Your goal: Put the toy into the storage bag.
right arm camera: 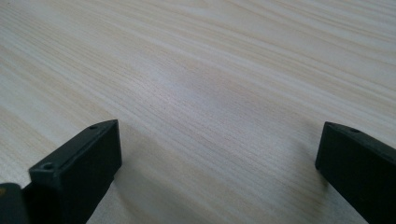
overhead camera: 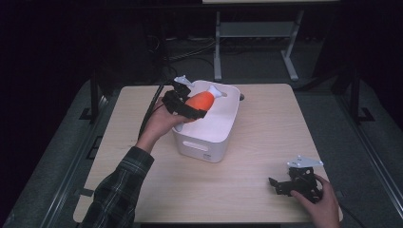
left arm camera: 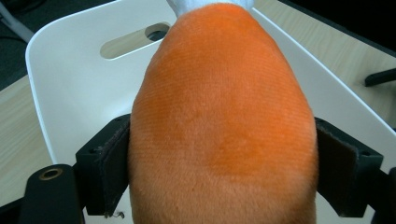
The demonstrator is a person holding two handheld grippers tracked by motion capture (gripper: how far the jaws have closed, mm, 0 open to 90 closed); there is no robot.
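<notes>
An orange plush toy (overhead camera: 201, 100) with a white tip hangs over the left rim of a white plastic bin (overhead camera: 215, 124). My left gripper (overhead camera: 188, 108) is shut on it. In the left gripper view the orange plush toy (left arm camera: 224, 126) bulges between both black pads (left arm camera: 112, 163), with the white bin's inner wall (left arm camera: 70, 88) behind it. My right gripper (overhead camera: 280, 186) rests low on the table near the front right corner. Its jaws stand wide apart over bare wood in the right gripper view, my right gripper (right arm camera: 217, 163) holding nothing.
The light wooden table (overhead camera: 266, 137) carries the bin at its back centre. A handle slot (left arm camera: 135, 39) pierces the bin's far wall. Dark floor, cables and a white stand (overhead camera: 256, 33) lie beyond the table's far edge.
</notes>
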